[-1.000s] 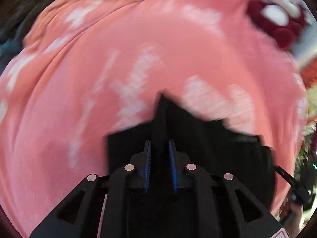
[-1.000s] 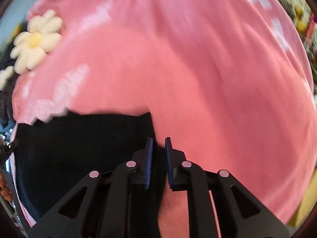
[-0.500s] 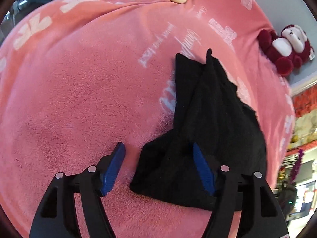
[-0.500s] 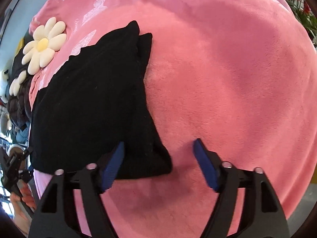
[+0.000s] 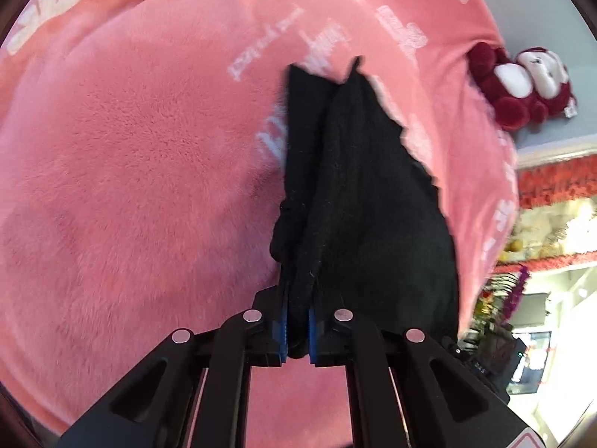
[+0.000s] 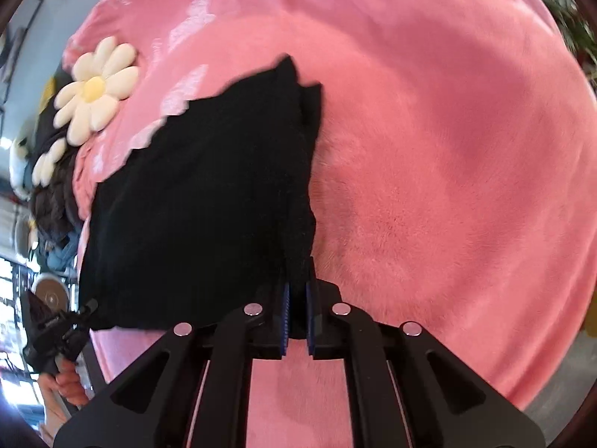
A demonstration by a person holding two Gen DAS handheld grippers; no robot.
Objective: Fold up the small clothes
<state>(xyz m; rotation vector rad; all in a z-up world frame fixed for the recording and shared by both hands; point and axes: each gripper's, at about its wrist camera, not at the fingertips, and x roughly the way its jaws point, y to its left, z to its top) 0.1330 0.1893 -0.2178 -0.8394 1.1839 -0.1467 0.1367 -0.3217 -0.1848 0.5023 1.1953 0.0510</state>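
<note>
Looking down the left wrist view, the left gripper [image 5: 297, 326] is clamped on a near corner of the black garment [image 5: 358, 194], which lies folded on the pink fleece blanket [image 5: 141, 171]. Right wrist view: right gripper [image 6: 297, 323] pinches the garment's other near corner [image 6: 298, 257], daisy plush [image 6: 95, 89] beyond it.

Both hand-held grippers, left [image 5: 297, 330] and right [image 6: 297, 321], clamped, angled downward.

A pink fleece blanket [image 6: 447, 149] carries a black garment [image 6: 194, 205] and a daisy cushion [image 6: 95, 89].
</note>
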